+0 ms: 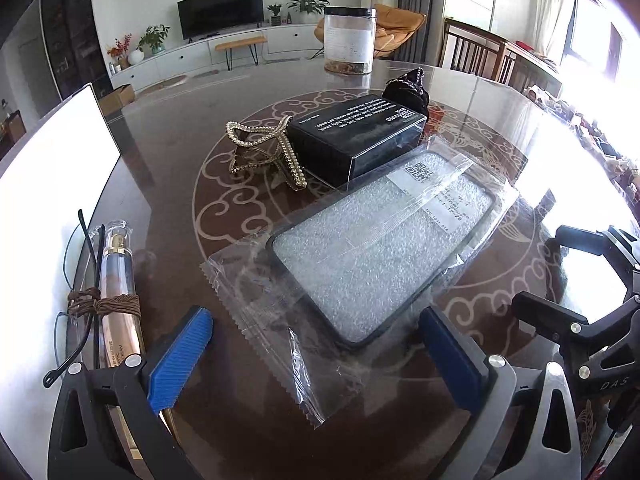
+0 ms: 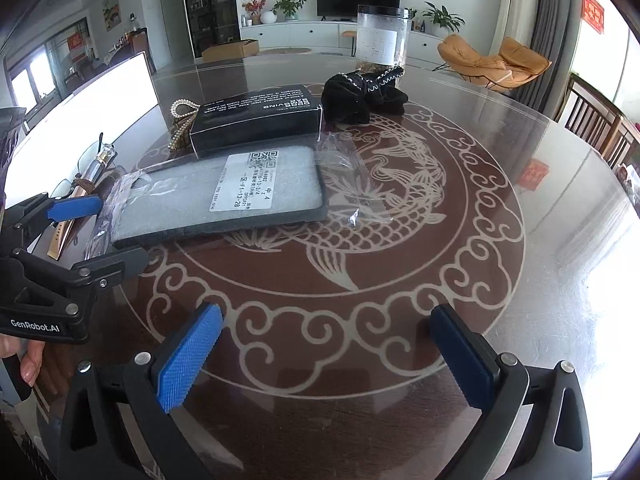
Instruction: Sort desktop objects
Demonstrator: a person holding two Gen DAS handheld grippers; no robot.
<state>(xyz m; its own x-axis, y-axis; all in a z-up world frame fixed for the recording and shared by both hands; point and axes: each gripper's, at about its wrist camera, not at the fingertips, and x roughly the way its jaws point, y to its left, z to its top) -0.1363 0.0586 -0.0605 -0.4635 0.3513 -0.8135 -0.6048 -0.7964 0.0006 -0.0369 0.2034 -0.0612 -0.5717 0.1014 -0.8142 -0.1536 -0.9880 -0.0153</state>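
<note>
A phone case in a clear plastic bag (image 1: 372,252) lies on the glass table, its near end between the open fingers of my left gripper (image 1: 320,356); the case shows in the right wrist view (image 2: 224,196) too. Behind it lie a black box (image 1: 356,136), a pearl hair claw (image 1: 264,148) and a black cloth pouch (image 1: 408,88). The left gripper (image 2: 96,232) appears in the right wrist view at the case's left end. My right gripper (image 2: 328,356) is open and empty over the table's fish pattern.
A perfume bottle (image 1: 118,280), glasses (image 1: 84,264) and a brown hair tie (image 1: 104,304) lie at the left by a white board (image 1: 52,168). A clear jar (image 1: 350,40) stands at the far edge. Chairs stand at the right.
</note>
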